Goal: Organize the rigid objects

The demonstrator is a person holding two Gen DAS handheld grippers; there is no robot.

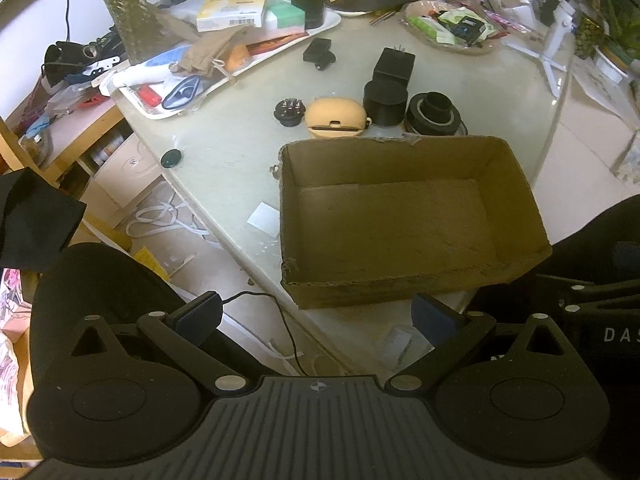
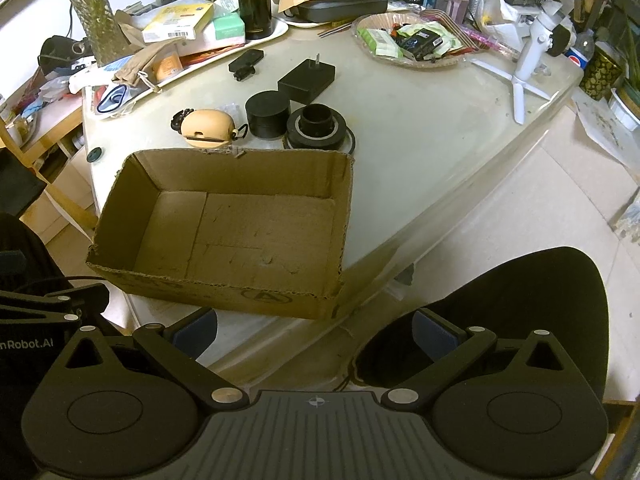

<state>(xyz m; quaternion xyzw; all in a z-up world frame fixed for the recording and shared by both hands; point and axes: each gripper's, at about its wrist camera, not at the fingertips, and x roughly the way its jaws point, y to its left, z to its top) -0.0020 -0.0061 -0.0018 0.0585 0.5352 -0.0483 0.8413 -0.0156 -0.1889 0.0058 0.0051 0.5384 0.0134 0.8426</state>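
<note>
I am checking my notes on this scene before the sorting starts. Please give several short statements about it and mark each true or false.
1. The cardboard box is empty. True.
2. The left tongs hold the tape roll. False: they are open, holding nothing.
3. The beige case lies inside the box. False: it sits on the table behind it.
4. The right tongs are open. True.

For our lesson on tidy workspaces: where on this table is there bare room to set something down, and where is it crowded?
Free: the table between the cardboard box, the snack plate and the white tripod; also inside the box. Crowded: the row behind the box, tape roll to tan case, and the cluttered tray.
</note>
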